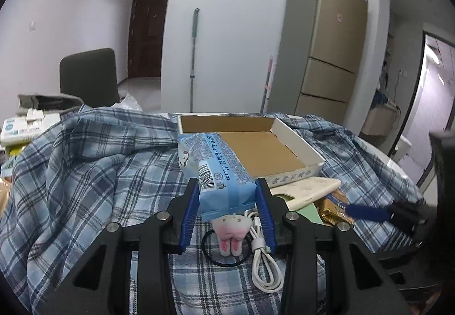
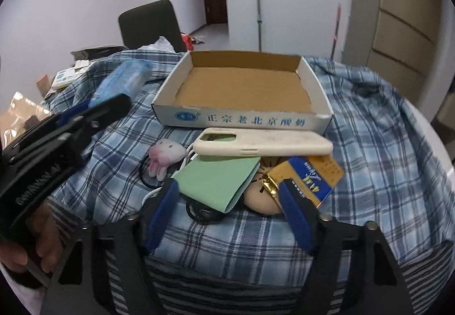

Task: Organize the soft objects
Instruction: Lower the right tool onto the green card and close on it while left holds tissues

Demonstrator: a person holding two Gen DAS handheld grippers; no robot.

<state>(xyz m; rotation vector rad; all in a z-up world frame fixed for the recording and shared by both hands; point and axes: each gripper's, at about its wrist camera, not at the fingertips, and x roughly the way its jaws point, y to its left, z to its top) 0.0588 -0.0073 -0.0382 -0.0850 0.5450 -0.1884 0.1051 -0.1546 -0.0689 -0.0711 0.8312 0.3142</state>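
My left gripper (image 1: 227, 187) is shut on a light blue tissue pack (image 1: 216, 170) and holds it above the plaid cloth, just left of the open cardboard box (image 1: 295, 147). In the right wrist view the tissue pack (image 2: 122, 82) shows blurred at the left. A small pink-and-white plush bunny (image 1: 230, 232) on a black hair tie lies under the pack; it also shows in the right wrist view (image 2: 165, 155). My right gripper (image 2: 227, 187) is open, its fingers either side of a green card holder (image 2: 219, 181) and a gold-and-blue packet (image 2: 304, 175), touching neither.
A cream phone case (image 2: 261, 141) lies in front of the box (image 2: 244, 118). A white cable (image 1: 264, 258) lies beside the bunny. A round beige object (image 2: 258, 198) sits under the packet. Clutter lies at the table's left edge (image 1: 25, 127). A chair (image 1: 88, 76) stands behind.
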